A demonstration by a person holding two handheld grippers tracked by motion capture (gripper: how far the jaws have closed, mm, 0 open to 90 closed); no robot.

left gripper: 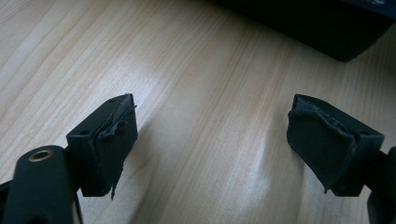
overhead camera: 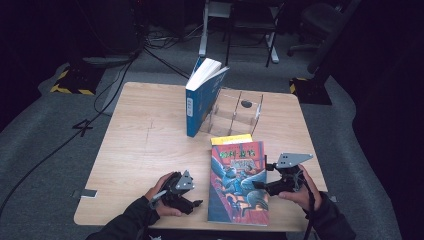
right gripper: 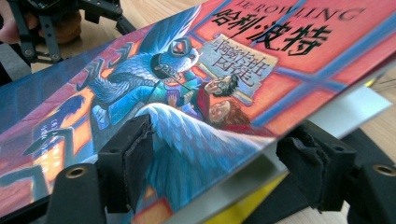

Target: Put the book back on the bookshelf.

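The tabletop (overhead camera: 145,145) carries a clear divided stand (overhead camera: 235,112) at the back with a blue book (overhead camera: 200,97) leaning on it. Nearer the person, a colourful paperback (overhead camera: 239,182) lies flat. It looks fairly thick and heavy, with a glossy, probably slippery cover; hold it deep across the whole block, not by the cover. The right tongs (right gripper: 212,158) straddle its edge, apparently not yet pressing. The left tongs (left gripper: 212,149) are released over bare wood.
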